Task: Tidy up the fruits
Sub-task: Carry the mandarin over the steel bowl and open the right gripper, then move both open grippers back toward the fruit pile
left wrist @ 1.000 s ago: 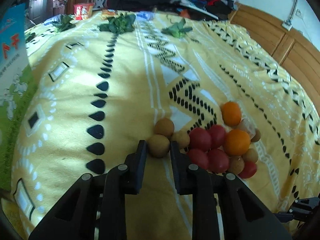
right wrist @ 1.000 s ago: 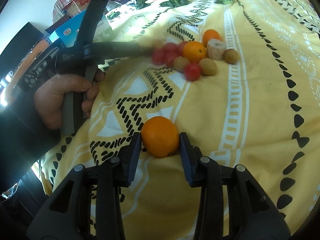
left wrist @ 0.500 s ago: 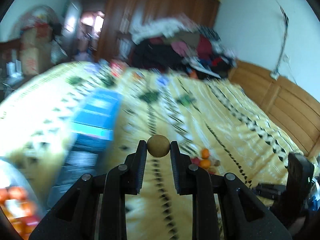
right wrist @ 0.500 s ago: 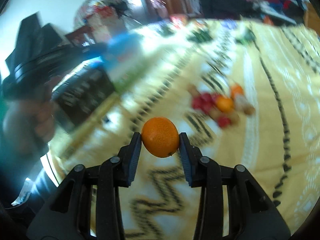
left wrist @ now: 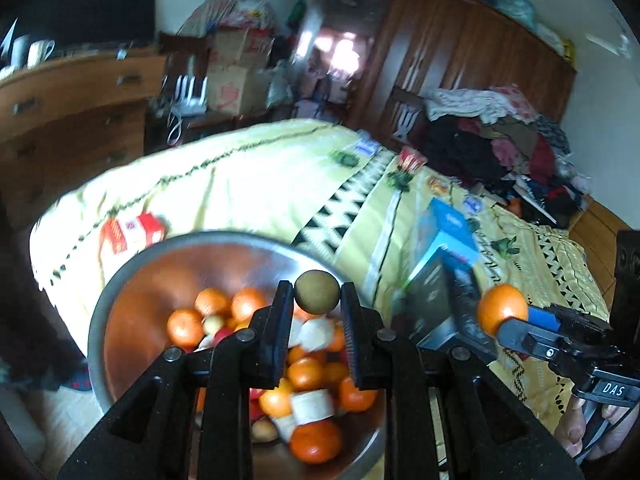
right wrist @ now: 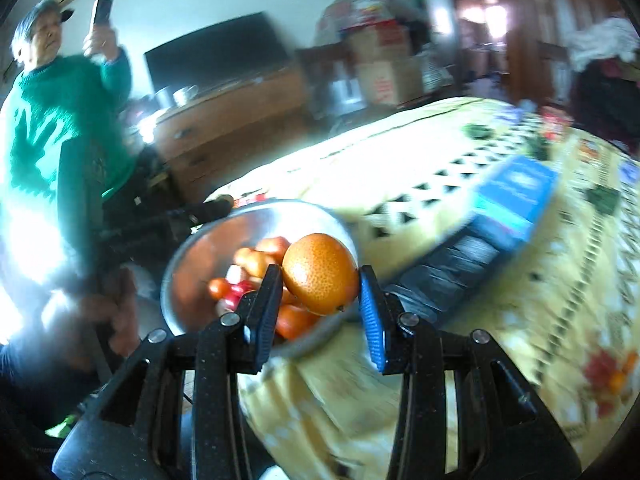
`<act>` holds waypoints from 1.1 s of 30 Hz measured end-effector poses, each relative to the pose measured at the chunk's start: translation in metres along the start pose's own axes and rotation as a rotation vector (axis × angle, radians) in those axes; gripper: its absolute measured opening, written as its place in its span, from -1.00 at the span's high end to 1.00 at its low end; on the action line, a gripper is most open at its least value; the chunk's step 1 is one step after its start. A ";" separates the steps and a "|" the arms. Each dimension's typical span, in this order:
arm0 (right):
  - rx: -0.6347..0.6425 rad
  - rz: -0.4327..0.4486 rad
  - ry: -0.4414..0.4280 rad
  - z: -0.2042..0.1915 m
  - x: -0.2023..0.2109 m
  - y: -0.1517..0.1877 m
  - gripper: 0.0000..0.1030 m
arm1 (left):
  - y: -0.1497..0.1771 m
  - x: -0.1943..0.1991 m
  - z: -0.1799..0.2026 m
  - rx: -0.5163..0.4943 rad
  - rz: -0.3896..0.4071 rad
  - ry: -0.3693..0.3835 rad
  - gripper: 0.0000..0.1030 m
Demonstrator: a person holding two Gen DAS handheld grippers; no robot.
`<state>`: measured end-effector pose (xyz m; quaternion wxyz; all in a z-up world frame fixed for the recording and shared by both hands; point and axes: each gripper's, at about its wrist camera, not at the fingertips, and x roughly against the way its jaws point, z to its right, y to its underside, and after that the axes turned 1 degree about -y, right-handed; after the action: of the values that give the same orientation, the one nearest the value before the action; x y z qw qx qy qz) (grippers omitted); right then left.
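Note:
My left gripper (left wrist: 317, 300) is shut on a small brown round fruit (left wrist: 317, 291) and holds it above a steel bowl (left wrist: 132, 280) filled with several oranges, tomatoes and pale fruit pieces. My right gripper (right wrist: 319, 280) is shut on an orange (right wrist: 320, 274) and holds it in the air beside the same bowl (right wrist: 180, 264). In the left wrist view the right gripper and its orange (left wrist: 502, 309) show at the right, off the bowl's rim.
The bowl sits at the corner of a bed with a yellow patterned cover (left wrist: 248, 184). A blue box (left wrist: 448, 232) lies on the bed right of the bowl, a red packet (left wrist: 128, 232) behind it. A person in a green sweater (right wrist: 52, 120) stands left. A wooden dresser (left wrist: 72, 112) is behind.
Both grippers lifted their fruits off the bed and swung left to the steel bowl. The fruit pile on the bed has left the left wrist view.

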<state>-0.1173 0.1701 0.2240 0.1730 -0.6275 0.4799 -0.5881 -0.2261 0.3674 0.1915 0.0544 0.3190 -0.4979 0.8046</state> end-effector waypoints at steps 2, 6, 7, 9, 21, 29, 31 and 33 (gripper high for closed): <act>0.003 -0.038 -0.028 -0.011 -0.025 -0.006 0.25 | 0.006 -0.010 -0.014 0.017 -0.028 -0.016 0.54; -0.010 -0.124 -0.065 -0.024 -0.075 -0.014 0.25 | 0.018 -0.026 -0.033 0.040 -0.087 -0.021 0.54; -0.011 -0.141 -0.068 -0.025 -0.080 -0.012 0.25 | 0.019 -0.032 -0.035 0.037 -0.116 -0.012 0.54; 0.009 -0.174 -0.053 -0.029 -0.092 -0.013 0.22 | 0.021 -0.029 -0.034 0.026 -0.115 -0.014 0.54; 0.042 0.040 -0.014 -0.050 0.001 -0.041 -0.59 | -0.121 0.222 -0.072 0.097 0.609 -0.015 0.32; -0.016 0.071 0.059 -0.022 0.028 -0.034 -0.70 | -0.155 0.244 -0.071 0.043 0.713 -0.093 -0.01; -0.028 0.060 0.083 -0.014 0.032 -0.021 -0.70 | -0.131 0.208 -0.046 -0.044 0.596 -0.027 -0.01; -0.041 0.040 0.113 -0.006 0.036 -0.003 -0.70 | -0.096 0.163 -0.012 -0.145 0.445 0.049 0.00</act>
<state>-0.1274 0.1444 0.2485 0.1446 -0.5870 0.5133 -0.6091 -0.3218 0.3880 0.3545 -0.0896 0.1770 -0.6108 0.7665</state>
